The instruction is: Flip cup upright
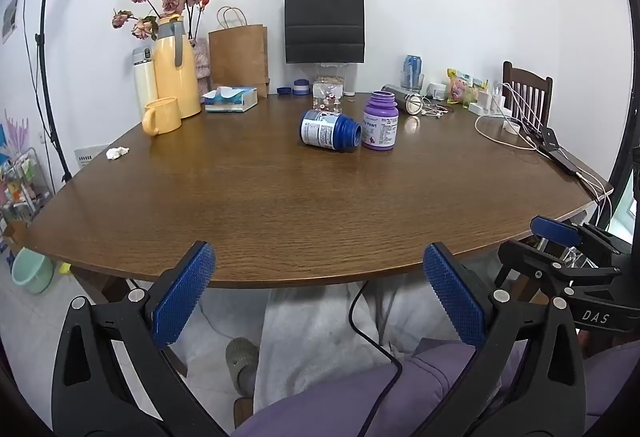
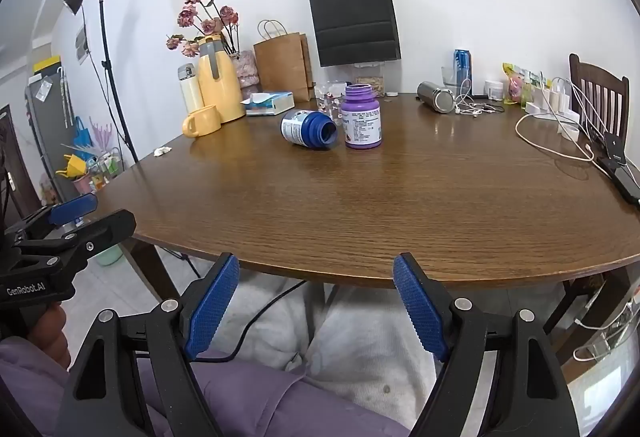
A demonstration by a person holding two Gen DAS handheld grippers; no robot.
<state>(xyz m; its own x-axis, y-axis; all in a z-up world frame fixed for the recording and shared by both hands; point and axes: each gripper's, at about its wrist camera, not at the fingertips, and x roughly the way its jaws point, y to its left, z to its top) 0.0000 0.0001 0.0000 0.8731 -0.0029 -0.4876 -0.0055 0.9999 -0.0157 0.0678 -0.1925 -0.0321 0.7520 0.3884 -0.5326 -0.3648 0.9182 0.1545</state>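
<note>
A dark blue jar point(image 1: 329, 133) point(image 2: 307, 129) lies on its side mid-table, its lidless mouth facing right. Beside it on the right a purple jar point(image 1: 380, 121) point(image 2: 362, 117) stands upright, also without a lid. A yellow mug point(image 1: 162, 115) point(image 2: 202, 121) sits at the far left by a yellow thermos point(image 1: 176, 67). My left gripper point(image 1: 318, 265) point(image 2: 100, 215) is open and empty, held below the table's near edge. My right gripper point(image 2: 316, 269) point(image 1: 528, 239) hangs open and empty there too, over the person's lap. Both are far from the jars.
The brown wooden table point(image 1: 300, 205) carries a tissue box point(image 1: 231, 99), paper bags point(image 1: 239, 55), a clear flowered glass point(image 1: 327, 97), a steel flask point(image 1: 402, 99), earphones and charger cables point(image 1: 516, 129) along its back and right side. A chair point(image 1: 528, 91) stands at the far right.
</note>
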